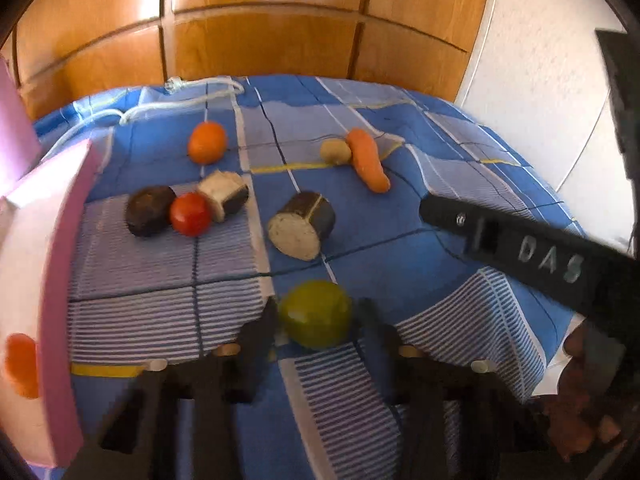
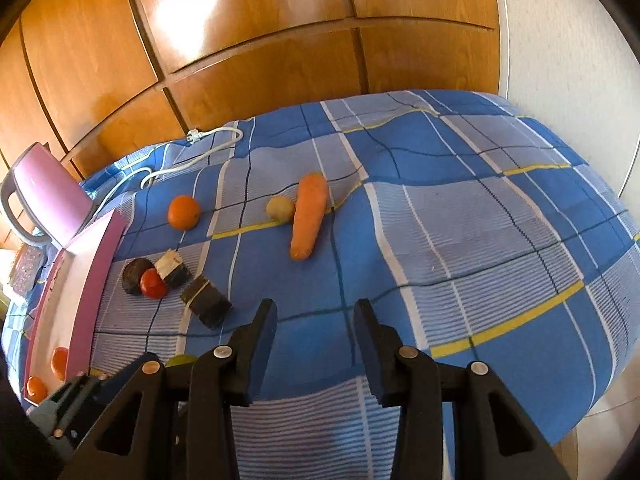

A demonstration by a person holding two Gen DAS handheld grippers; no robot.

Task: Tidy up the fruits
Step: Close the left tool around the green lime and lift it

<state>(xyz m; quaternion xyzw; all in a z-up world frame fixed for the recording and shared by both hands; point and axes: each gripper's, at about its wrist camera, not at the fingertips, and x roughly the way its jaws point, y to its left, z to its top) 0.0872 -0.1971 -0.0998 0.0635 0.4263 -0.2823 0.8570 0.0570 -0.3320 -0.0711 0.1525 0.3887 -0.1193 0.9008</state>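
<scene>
Pink-rimmed white tray point(image 1: 60, 280) at far left, some orange fruit already inside. Left gripper point(image 1: 316, 320) jaws flank the round green fruit point(image 1: 316, 314) on the blue plaid bedspread point(image 1: 400, 220) — contact unclear; smooth skin may squirt free. Right gripper point(image 2: 315, 312) open, empty.

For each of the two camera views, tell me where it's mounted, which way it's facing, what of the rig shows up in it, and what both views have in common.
Left wrist: on the left gripper, looking forward and down over the blue checked bedspread toward the wooden wardrobe; its fingers flank a green fruit, and the right gripper's finger crosses at right.
Right wrist: on the right gripper, facing the same way; its jaws are empty, with the left gripper's body low at left.
Shared: carrot, orange, tomato, pink tray.
</scene>
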